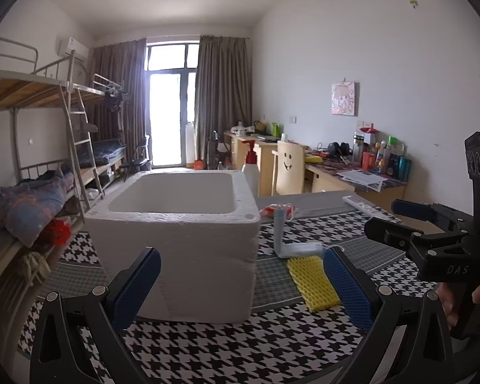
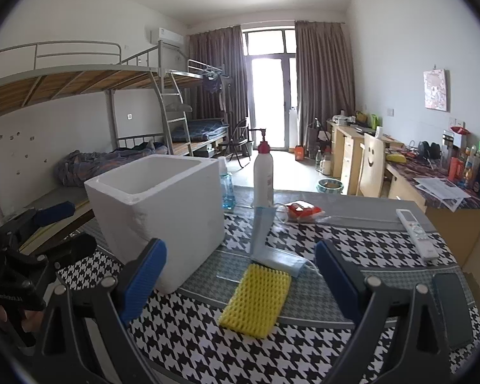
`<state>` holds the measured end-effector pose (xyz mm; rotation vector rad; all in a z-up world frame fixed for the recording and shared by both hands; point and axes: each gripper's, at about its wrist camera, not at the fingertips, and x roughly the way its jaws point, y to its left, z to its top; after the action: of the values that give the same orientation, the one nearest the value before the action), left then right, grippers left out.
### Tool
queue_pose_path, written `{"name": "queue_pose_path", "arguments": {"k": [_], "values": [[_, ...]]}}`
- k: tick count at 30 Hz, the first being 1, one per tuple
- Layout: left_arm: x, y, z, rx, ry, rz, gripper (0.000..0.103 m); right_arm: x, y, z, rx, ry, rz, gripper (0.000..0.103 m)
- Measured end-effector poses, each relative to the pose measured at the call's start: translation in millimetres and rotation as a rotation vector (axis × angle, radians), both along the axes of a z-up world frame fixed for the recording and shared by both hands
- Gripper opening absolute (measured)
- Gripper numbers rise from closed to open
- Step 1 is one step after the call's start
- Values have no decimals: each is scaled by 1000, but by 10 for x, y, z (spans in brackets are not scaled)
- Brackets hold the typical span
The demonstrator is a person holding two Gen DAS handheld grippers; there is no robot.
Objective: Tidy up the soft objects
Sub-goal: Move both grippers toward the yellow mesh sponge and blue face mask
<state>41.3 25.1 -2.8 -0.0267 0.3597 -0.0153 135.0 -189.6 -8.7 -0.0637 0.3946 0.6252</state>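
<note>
A white foam box (image 1: 179, 240) (image 2: 163, 211) stands open and empty on the houndstooth table cloth (image 1: 227, 352). To its right lie a yellow foam net (image 1: 313, 283) (image 2: 256, 300), a blue face mask (image 1: 291, 243) (image 2: 268, 246) with one end propped up, and a red-and-white soft packet (image 1: 276, 210) (image 2: 304, 211). My left gripper (image 1: 243, 284) is open and empty in front of the box. My right gripper (image 2: 241, 278) is open and empty just before the yellow net; it also shows at the right of the left wrist view (image 1: 396, 220).
A white pump bottle (image 2: 263, 176) and a blue-tinted bottle (image 2: 227, 188) stand behind the box. A white remote (image 2: 416, 233) and a dark phone (image 2: 454, 307) lie at the table's right. Bunk beds stand left, desks and a chair right.
</note>
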Motion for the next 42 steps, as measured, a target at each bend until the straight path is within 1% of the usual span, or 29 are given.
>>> {"name": "queue_pose_path", "arguments": {"k": [12,17,23,42], "values": [[92,-225,-29,6,28,-69,102,-2,-232,-7,8,9,-65,96],[142,-291,-59,1,45,-90,102,44,-333,-50,11,26,-88,96],[219,-405,-103,6,64,-103,102,107,-424,-93,25,44,-94,96],[510,-712,-217,15,125,-123,102,339,-613,-212,0,85,-122,96]]}}
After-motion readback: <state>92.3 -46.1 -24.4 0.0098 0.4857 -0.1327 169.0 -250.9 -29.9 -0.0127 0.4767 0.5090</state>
